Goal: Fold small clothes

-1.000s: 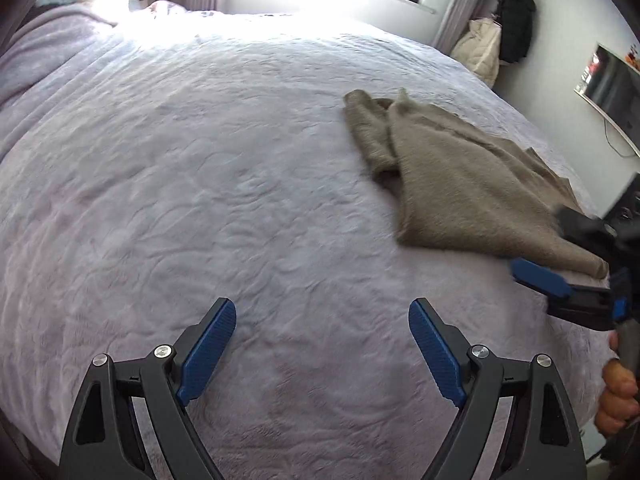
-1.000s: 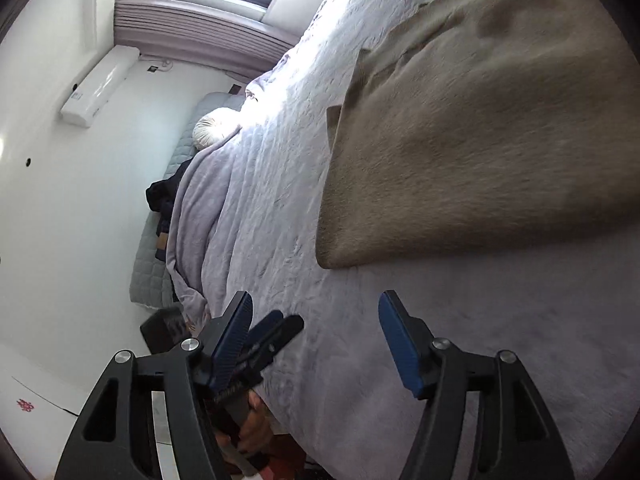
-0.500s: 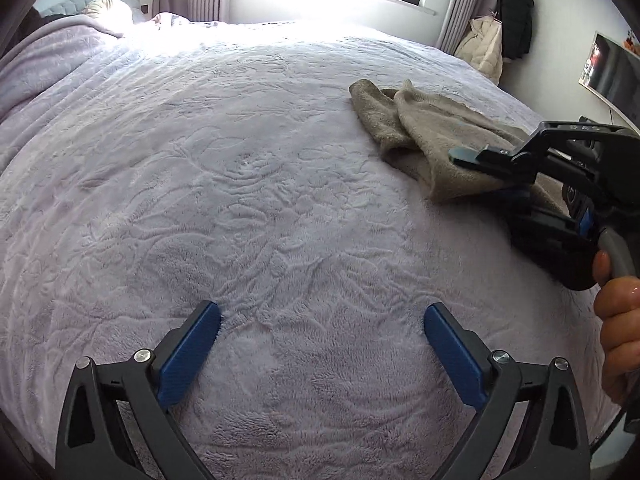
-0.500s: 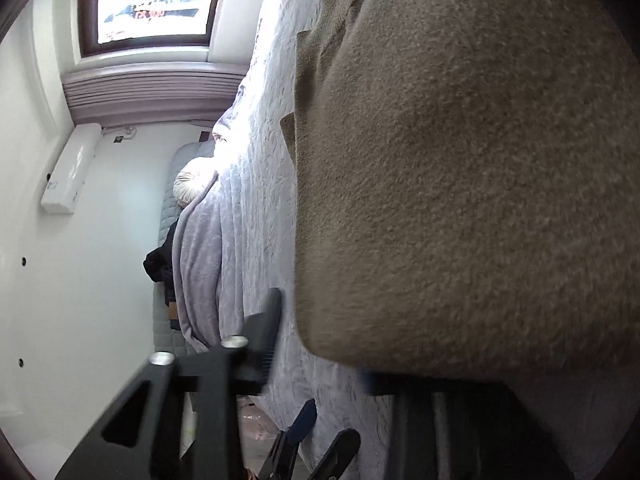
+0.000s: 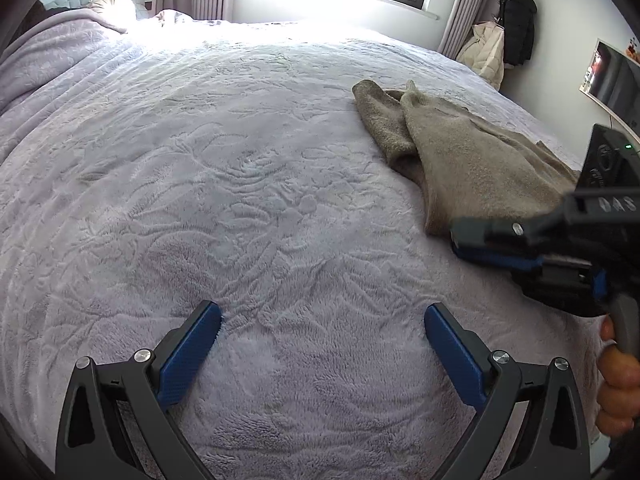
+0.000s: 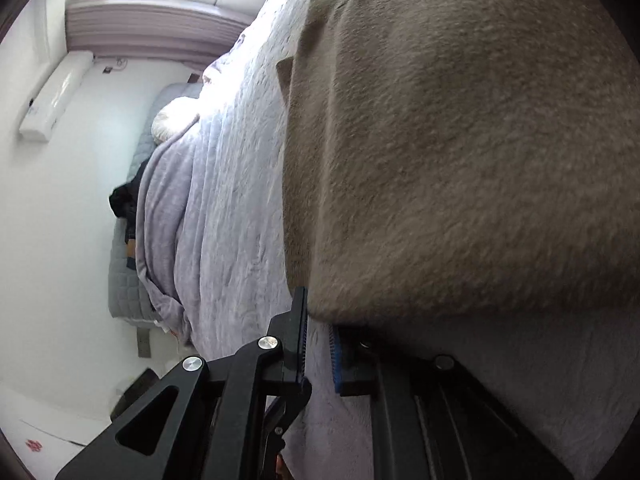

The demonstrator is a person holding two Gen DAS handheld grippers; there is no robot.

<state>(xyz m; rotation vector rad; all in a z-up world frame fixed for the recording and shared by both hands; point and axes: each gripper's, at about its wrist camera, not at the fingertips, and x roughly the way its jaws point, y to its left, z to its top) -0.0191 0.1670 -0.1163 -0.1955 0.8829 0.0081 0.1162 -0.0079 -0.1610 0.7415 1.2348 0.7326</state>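
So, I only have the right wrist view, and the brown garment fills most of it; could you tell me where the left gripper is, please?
Observer: The left gripper hangs wide open over bare bedspread, holding nothing and well clear of the brown garment.
Operator: Thank you. How does the garment lie overall?
Observer: It is spread along one side of the bed, with a narrower piece, perhaps a sleeve, lying beside it at the far end.
Operator: And where on it is my right gripper?
Observer: The right gripper is at the garment's near corner; its jaws have just been closing, with the hem apparently between them.
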